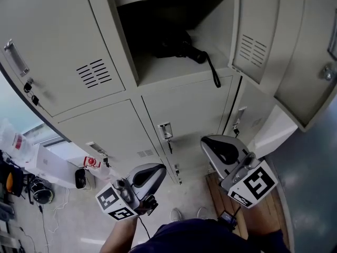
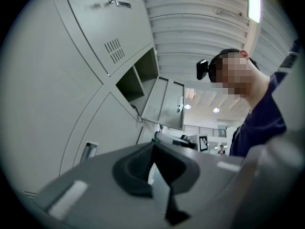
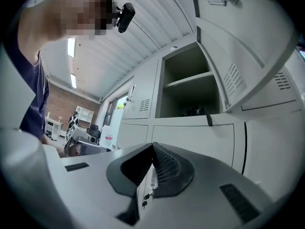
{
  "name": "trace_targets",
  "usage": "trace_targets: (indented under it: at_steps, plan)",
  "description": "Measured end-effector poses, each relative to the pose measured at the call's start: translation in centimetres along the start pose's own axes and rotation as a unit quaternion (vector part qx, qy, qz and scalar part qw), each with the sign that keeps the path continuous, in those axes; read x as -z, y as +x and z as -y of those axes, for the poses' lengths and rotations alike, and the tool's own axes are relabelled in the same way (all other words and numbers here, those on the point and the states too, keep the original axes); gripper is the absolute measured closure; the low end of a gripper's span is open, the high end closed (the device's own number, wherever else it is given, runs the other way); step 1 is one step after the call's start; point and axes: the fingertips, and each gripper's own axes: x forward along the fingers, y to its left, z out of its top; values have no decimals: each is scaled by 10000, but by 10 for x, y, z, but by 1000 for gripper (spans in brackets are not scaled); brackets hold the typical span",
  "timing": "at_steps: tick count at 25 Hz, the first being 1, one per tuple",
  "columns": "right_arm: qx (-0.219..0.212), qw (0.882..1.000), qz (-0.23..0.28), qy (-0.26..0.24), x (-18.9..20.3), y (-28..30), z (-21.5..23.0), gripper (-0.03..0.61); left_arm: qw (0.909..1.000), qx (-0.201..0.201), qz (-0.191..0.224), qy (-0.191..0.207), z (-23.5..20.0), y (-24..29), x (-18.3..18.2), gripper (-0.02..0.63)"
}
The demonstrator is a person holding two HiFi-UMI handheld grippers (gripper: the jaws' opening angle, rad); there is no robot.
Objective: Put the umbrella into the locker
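Black folded umbrella (image 1: 179, 49) lies inside the open compartment of the beige metal locker (image 1: 174, 71), upper centre; its strap (image 1: 213, 73) hangs over the sill. My left claw (image 1: 152, 172) and right claw (image 1: 216, 144), lower frame: both clenched, empty.

The person holds both tools out in front of the body, side by side and apart. The left gripper (image 1: 152, 172) sits nearer the torso, jaws pressed together and empty. The right gripper (image 1: 213, 144) reaches a little further forward (its jaws likewise meet tip to tip, holding nothing). The left forearm (image 1: 118, 237) shows below its marker cube (image 1: 117, 204).
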Motion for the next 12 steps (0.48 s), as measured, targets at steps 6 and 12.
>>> trace_targets:
  at_steps: [6, 12]
  plan:
    - [-204, 9991, -133, 350, 32, -11, -8, 571, 9999, -114, -4, -7, 1, 6, 6, 614]
    - [-267, 9969, -320, 671, 59, -17, -9, 572, 9999, -158, -38, 1, 4, 11, 9, 614]
